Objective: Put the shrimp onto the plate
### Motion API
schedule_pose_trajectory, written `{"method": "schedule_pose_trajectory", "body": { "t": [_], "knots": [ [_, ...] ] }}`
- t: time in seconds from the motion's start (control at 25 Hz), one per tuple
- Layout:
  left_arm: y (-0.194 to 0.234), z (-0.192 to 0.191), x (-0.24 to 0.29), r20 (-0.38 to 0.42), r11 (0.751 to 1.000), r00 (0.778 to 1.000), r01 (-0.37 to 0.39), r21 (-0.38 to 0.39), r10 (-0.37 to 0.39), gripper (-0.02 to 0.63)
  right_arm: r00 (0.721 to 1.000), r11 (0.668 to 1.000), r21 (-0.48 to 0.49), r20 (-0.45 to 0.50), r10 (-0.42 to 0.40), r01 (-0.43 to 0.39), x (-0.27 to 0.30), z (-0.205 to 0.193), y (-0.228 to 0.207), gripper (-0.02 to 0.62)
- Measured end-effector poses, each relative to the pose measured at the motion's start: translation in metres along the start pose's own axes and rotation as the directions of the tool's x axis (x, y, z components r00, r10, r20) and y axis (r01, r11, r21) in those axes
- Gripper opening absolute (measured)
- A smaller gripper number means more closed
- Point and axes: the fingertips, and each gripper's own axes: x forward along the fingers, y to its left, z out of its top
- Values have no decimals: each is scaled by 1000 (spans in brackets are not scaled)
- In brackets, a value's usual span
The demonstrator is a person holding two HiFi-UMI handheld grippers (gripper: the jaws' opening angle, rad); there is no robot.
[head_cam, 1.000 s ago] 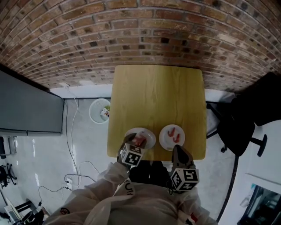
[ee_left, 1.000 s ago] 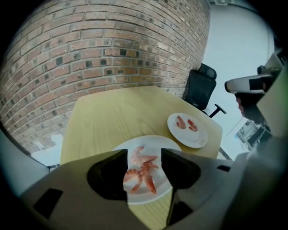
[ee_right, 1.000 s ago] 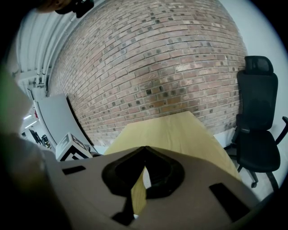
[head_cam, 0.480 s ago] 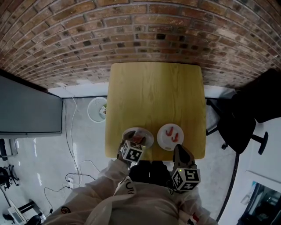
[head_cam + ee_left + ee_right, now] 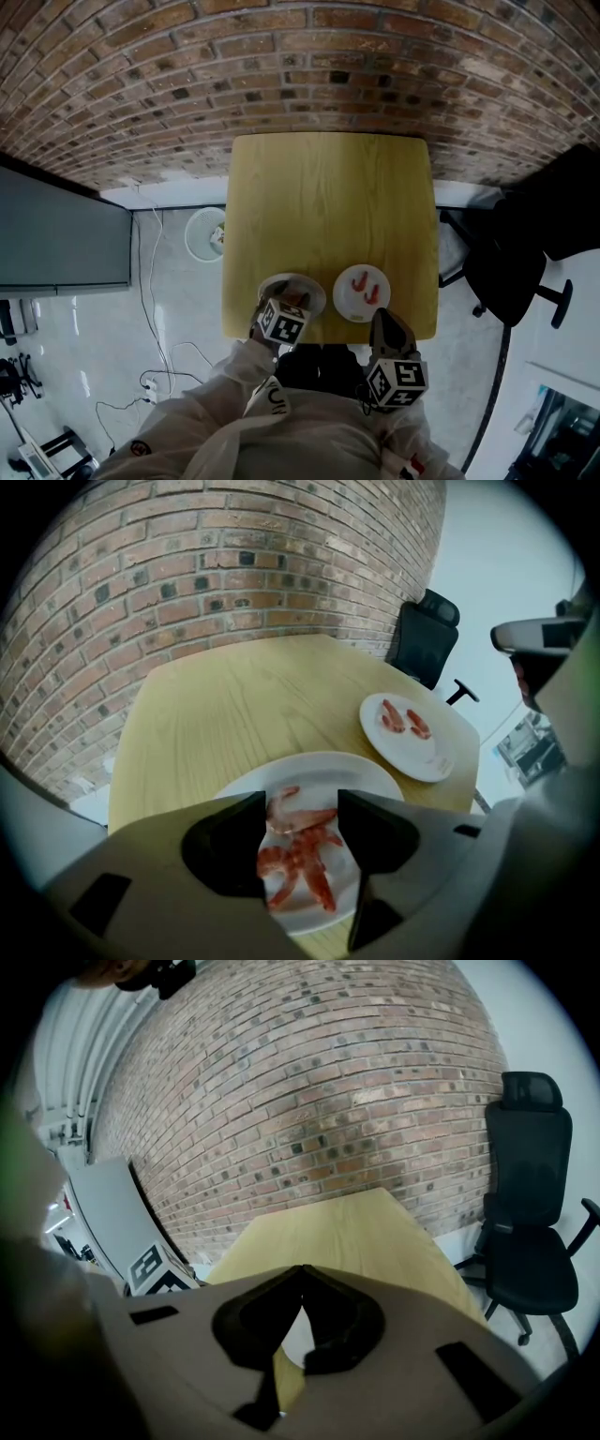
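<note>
You are holding the left gripper (image 5: 300,806) over the near white plate (image 5: 375,772). Its jaws are standing wide, having just been opening, and they are framing the heap of shrimp (image 5: 298,860) below without pressing on it. To its right, a second plate (image 5: 427,757) is carrying two shrimp (image 5: 405,719). Your right gripper (image 5: 302,1299) is hovering pinched together and empty at the wooden table (image 5: 347,1232)'s near edge. Beyond both grippers a brick wall (image 5: 309,1082) is rising, and a black office chair (image 5: 530,1232) is standing off to the right gripper's right.
</note>
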Motion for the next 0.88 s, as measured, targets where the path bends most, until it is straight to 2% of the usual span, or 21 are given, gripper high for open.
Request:
{"method": "schedule_pose_trajectory", "body": {
  "t": [0.52, 0.88],
  "knots": [
    [0, -1, -1, -11, 1000, 1000, -3, 22, 4, 233, 1000, 1000, 3, 6, -13, 13, -2, 0, 2, 23],
    [-1, 8, -17, 37, 998, 999, -3, 56, 1, 233, 999, 999, 8, 38, -32, 32, -14, -1, 11, 23]
  ]
}}
